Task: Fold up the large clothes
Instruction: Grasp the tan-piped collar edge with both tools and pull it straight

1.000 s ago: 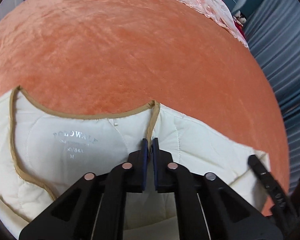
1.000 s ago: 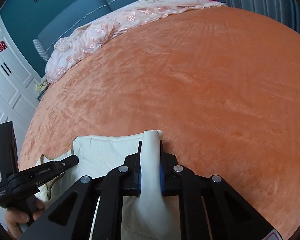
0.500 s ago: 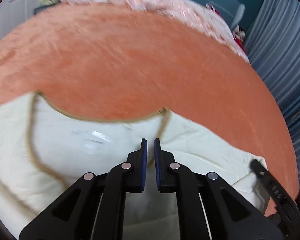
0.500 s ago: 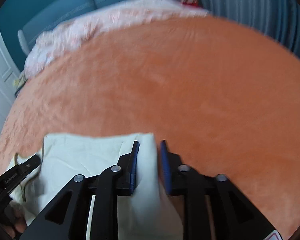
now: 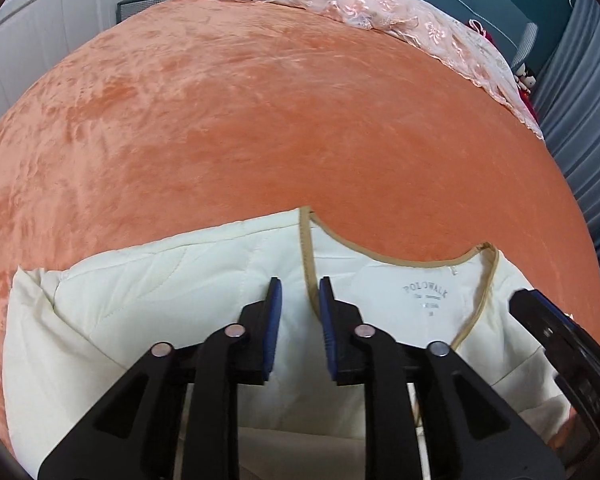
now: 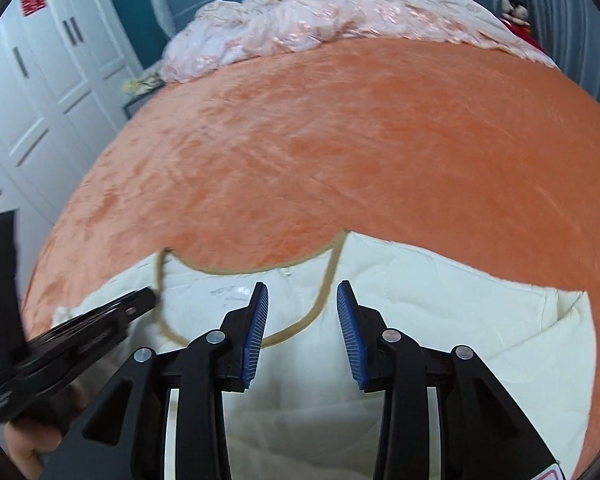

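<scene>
Both the left claw (image 5: pixel 298 304) and right claw (image 6: pixel 302 312) have just been opening and are seen parted, gripping nothing; the cream quilted jacket (image 5: pixel 160 300) lies flat on the bed (image 5: pixel 260 120); soft, light and floppy, it is best pinched at its edges.

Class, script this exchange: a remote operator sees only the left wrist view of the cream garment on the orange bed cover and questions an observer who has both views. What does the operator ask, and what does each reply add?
Operator: Are the right tongs pinching the cloth?
Observer: No. The right tongs are open, their jaws have just been opening, and the cream garment lies unpinched beneath them.
Operator: How does the garment's right end lie?
Observer: Its right corner rests on the orange bed cover, with a layer folded inward there.
</scene>
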`<state>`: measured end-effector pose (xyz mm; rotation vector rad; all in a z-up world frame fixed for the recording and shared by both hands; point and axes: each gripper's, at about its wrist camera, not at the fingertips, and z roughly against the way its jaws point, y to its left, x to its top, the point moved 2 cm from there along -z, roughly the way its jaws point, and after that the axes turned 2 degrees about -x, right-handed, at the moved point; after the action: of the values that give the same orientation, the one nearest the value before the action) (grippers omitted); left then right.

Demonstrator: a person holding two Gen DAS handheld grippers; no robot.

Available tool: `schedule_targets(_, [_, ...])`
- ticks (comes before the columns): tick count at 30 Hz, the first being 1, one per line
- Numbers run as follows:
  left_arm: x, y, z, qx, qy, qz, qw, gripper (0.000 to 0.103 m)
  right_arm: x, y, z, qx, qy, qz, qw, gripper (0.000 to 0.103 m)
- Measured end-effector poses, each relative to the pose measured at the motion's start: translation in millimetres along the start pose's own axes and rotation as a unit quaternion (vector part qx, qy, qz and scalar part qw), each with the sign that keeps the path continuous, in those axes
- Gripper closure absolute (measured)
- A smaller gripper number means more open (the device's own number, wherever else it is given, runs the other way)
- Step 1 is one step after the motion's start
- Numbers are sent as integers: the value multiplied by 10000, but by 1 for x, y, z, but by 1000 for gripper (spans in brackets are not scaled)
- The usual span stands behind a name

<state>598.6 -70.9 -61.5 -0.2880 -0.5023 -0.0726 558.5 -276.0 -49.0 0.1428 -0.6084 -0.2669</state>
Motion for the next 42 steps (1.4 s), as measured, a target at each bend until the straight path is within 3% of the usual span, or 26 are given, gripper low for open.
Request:
schedule_targets(3, [-4, -1, -4, -19, -33, -94, 9999, 84, -4, -4, -20, -8, 251, -139, 9996, 70])
schedule_targets(7, [-6, -5, -3, -92, -151, -200, 9996, 84, -11, 5, -15, 528, 171, 23, 9985, 72])
schedule_targets(11, [-9, -11, -4, -122, -155, -375, 9991, 84, -13, 24, -18, 349, 89, 435, 9984, 71])
schedule_targets(19, [2, -21, -25, 15, 3, -558, 9984, 84, -11, 31, -51, 414, 535, 349, 9971, 73])
schedule_targets(22, [-3, -21, -30, 66, -89, -707, 9974, 84, -15, 30, -52, 304, 477, 440, 9974, 81])
schedule_targets(25, [-7, -18, -29, 32, -189, -653, 9977, 84, -18, 19, -49, -12, 330, 338, 9989, 103])
schedule_targets(27, [-8, -12, -28, 93, -245, -548, 9982, 95, -19, 3, -47, 114, 281, -28, 9995, 103])
schedule_targets(30, [-8, -2, -27, -1, -272, -292, 9992, 97, -21, -11, -45, 308, 237, -360, 9986, 103])
schedule_targets(33, [-12, -8, -15, 167, -446, -378, 9982, 97, -24, -8, -26, 597, -101, -215, 9979, 101])
schedule_targets(37, [-27, -18, 22, -426, -1007, -639, 9919, 96, -36, -2, -8, 1229, -284, 162, 9919, 95])
schedule_targets(42, [-43, -31, 5, -313, -538, -1038, 9926, 96, -43, 12, -21, 1225, 121, 501, 9911, 95])
